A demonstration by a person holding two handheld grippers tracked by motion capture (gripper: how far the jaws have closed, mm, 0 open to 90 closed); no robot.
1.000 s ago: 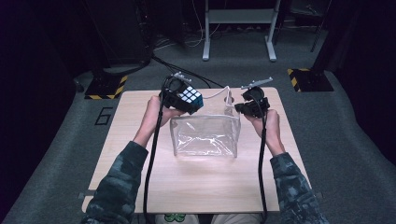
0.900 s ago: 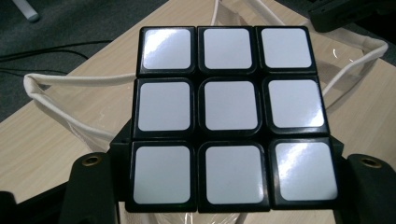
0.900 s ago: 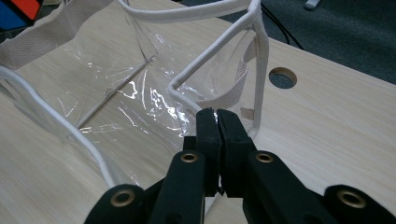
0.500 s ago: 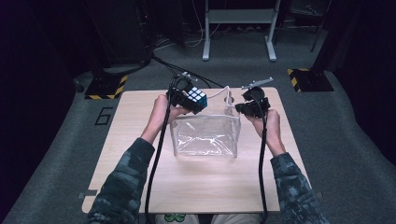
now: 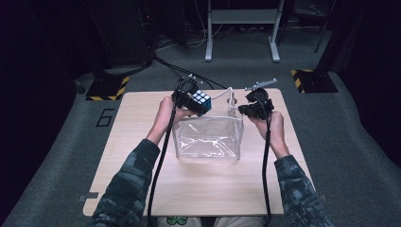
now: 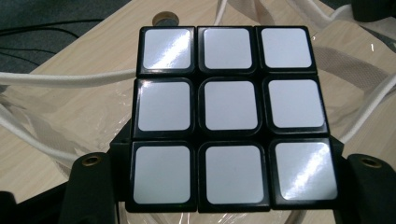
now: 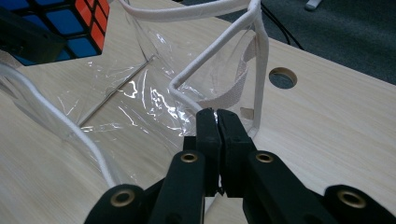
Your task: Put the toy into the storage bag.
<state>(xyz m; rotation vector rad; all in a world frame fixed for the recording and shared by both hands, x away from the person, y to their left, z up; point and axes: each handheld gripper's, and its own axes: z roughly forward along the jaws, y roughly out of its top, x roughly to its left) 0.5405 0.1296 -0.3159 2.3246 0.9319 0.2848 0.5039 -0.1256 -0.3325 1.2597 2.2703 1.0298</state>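
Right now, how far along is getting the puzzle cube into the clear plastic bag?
Done: the right gripper is shut on the rim of the clear plastic bag with white cord handles, holding its mouth up. In hand: the left gripper holds the black-framed puzzle cube above the bag's far left corner. Left: lowering the cube in and letting go.

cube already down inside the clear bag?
No: in the high view the cube sits clamped in the left gripper above the clear bag at its far left rim, not on the bottom.
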